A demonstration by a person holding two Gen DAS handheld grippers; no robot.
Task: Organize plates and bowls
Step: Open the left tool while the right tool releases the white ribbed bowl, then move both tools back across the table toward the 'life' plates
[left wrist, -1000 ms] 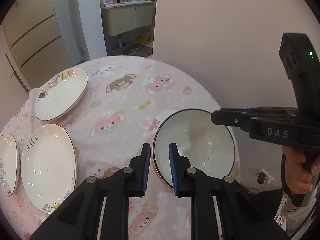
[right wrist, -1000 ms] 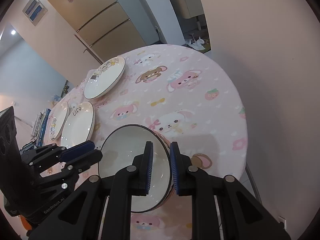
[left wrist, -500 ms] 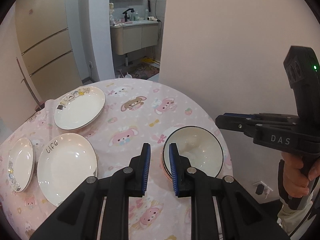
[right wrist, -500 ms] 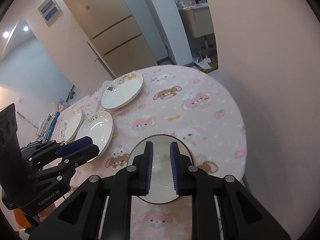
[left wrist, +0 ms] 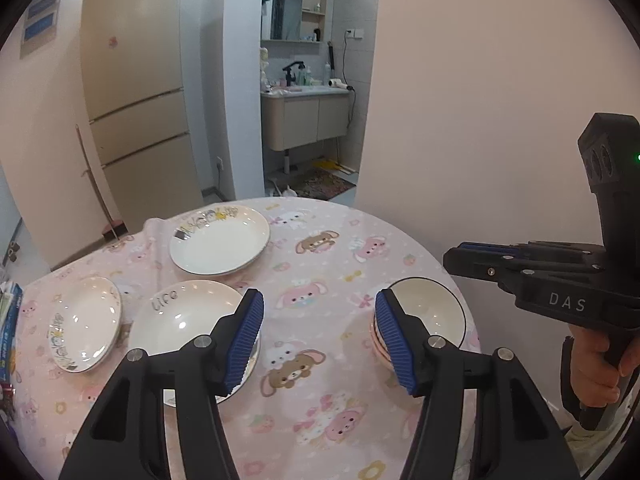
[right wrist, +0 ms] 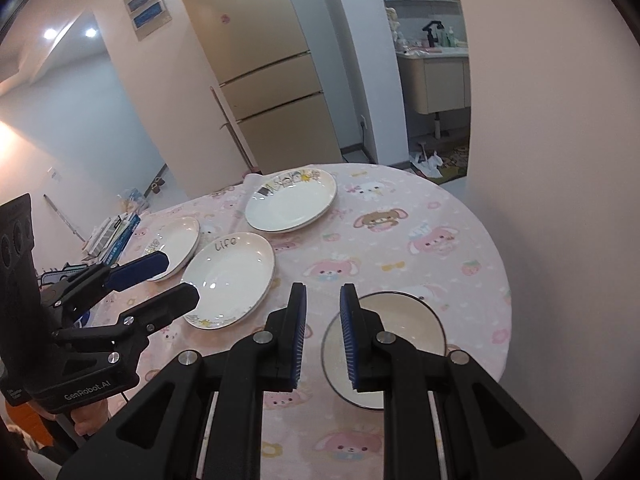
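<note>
The stacked bowls (left wrist: pixel 430 312) sit close to the desk (left wrist: pixel 320 248) right edge, with bare cloth between them and three plates (left wrist: pixel 188 320). The left gripper (left wrist: pixel 320 336) has just been opening and holds nothing; both grippers are higher than before. The right gripper (right wrist: pixel 323 332) looks narrow and seemingly empty.

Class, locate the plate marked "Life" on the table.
In the right wrist view, the "Life" plate lies left of centre, between the small plate and the bowl stack.
</note>
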